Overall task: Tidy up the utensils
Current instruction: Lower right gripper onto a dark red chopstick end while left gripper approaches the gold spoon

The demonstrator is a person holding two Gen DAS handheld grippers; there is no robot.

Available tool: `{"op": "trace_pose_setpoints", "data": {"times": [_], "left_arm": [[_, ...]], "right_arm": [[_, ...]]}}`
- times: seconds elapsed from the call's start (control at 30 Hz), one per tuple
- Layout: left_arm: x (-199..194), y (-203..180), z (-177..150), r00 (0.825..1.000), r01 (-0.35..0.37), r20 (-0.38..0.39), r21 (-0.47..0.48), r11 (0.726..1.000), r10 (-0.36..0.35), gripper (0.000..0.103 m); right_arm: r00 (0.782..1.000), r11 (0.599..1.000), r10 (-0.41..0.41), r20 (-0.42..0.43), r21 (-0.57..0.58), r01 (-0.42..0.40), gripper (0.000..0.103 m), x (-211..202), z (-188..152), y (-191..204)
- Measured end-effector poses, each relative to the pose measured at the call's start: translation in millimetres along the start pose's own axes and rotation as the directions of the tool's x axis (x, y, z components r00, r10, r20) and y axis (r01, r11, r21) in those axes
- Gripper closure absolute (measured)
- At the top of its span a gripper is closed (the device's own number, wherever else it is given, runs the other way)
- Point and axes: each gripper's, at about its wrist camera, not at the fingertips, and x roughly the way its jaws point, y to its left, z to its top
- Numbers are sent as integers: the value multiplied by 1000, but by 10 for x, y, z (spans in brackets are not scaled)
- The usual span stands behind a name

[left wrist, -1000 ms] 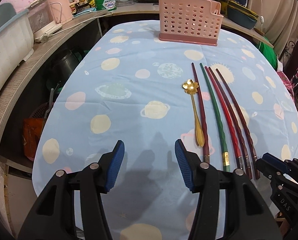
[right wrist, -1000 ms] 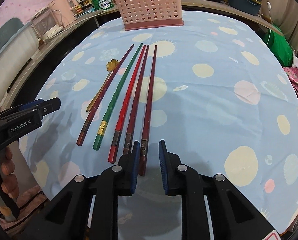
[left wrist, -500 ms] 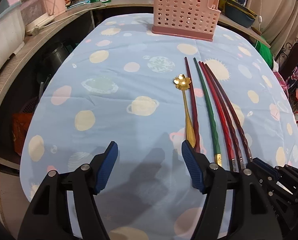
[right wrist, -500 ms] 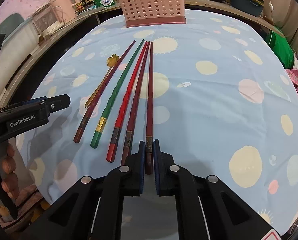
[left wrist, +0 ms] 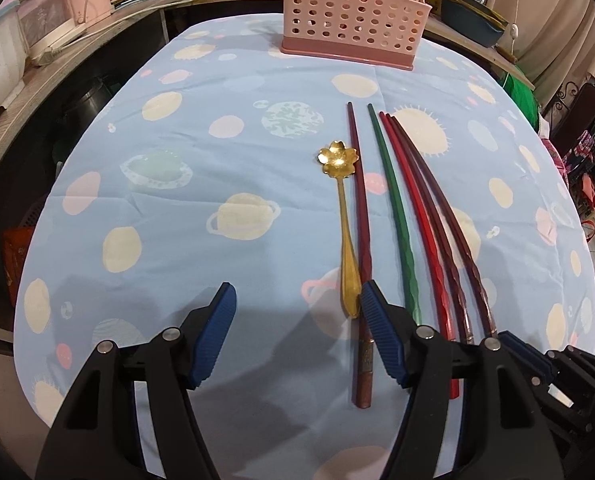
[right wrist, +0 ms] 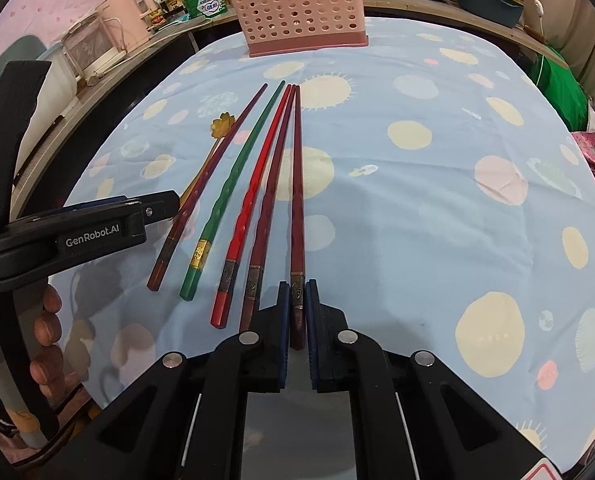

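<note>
My right gripper [right wrist: 296, 312] has its jaws clenched on the butt end of the rightmost dark red chopstick [right wrist: 297, 184], the blue pads pressed against both sides just below its metal band. The very end of that stick runs back between the pads, and I cannot make out whether it is lifted or lying flat on the bench [right wrist: 417, 208].

My left gripper [left wrist: 297, 320] hangs released, jaws wide apart, over the near edge of the cloth. Its right finger [left wrist: 381, 336] covers the tail of the gold flower spoon [left wrist: 343, 216] and crosses the lower part of the maroon chopstick [left wrist: 361, 216] lying just beside the spoon. From the left wrist view that same finger cuts off the butt ends of the green chopstick [left wrist: 395, 208], the red chopstick [left wrist: 421, 216] and the brown chopstick [left wrist: 437, 224]; the right wrist view shows all of these ends lying free on the cloth.

The sticks fan out from me, their tips pointing toward the pink perforated holder [left wrist: 353, 12], which stands upright at the far edge of the bench, well apart from them. Its inside is hidden from both cameras. From the right wrist view, my left gripper's body hides much of the spoon's handle.
</note>
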Motion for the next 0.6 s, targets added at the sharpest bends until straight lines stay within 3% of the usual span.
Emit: {"op": "trace_pose_setpoints", "data": {"times": [0.27, 0.6], "left_arm": [[67, 62, 23, 1000, -20, -7, -14, 1000, 20, 54], [26, 14, 43, 1000, 20, -7, -17, 1000, -20, 53]], "right_arm": [[1000, 1000, 8, 0, 4, -8, 96, 1, -3, -11], [1000, 1000, 7, 0, 2, -7, 96, 6, -2, -14]]}}
